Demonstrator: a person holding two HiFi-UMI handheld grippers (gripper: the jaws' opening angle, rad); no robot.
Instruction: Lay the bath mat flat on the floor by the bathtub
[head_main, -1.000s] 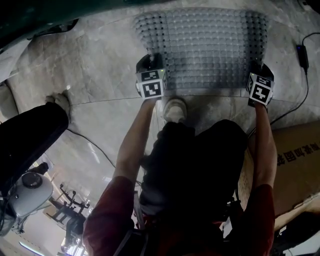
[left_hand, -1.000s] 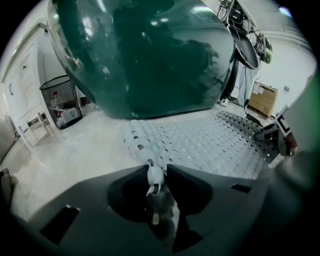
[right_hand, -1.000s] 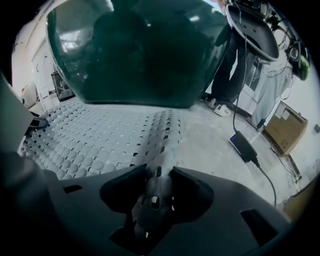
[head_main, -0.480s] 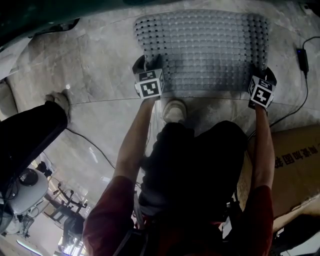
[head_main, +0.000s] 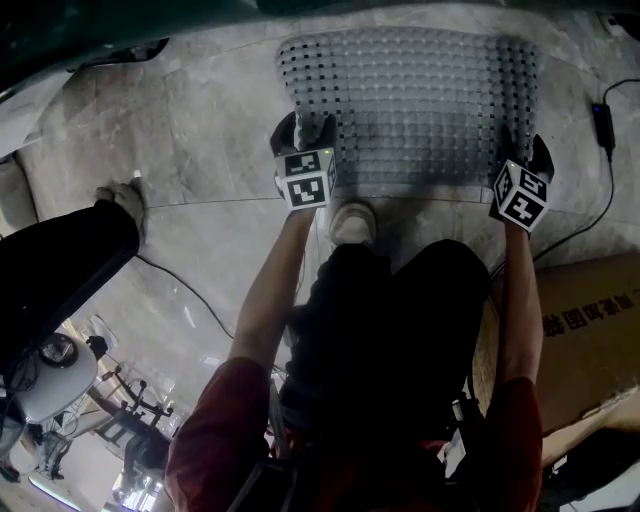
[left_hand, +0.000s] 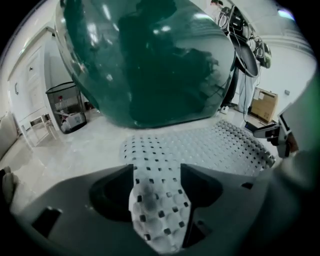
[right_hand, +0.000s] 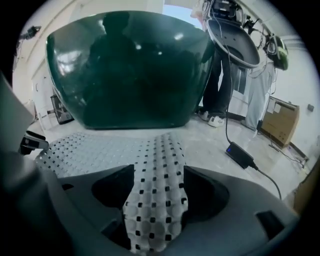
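Left side: the dark green bathtub (left_hand: 145, 60) stands just beyond the work area. The bath mat (head_main: 420, 100) lies spread on the pale floor (head_main: 200, 130) near its base, long edge running along the tub.

Left gripper (head_main: 303, 130): the jaws have just been opening and stand wide apart. The mat's near left corner rises in a fold between them, unclamped. I judge this a release after setting the sheet down.

Centre: the mat body appears flat, the two near corners excepted.

Right gripper (head_main: 522, 150): same finding. The jaws have just been opening and are spread apart, with the near right corner lying loose between them. A hold at both near corners would serve to keep the sheet taut and square to the tub.

Far right: a power adapter (head_main: 601, 110) and its cable lie on the floor near the mat edge, apart from it; judged a snag risk on withdrawal
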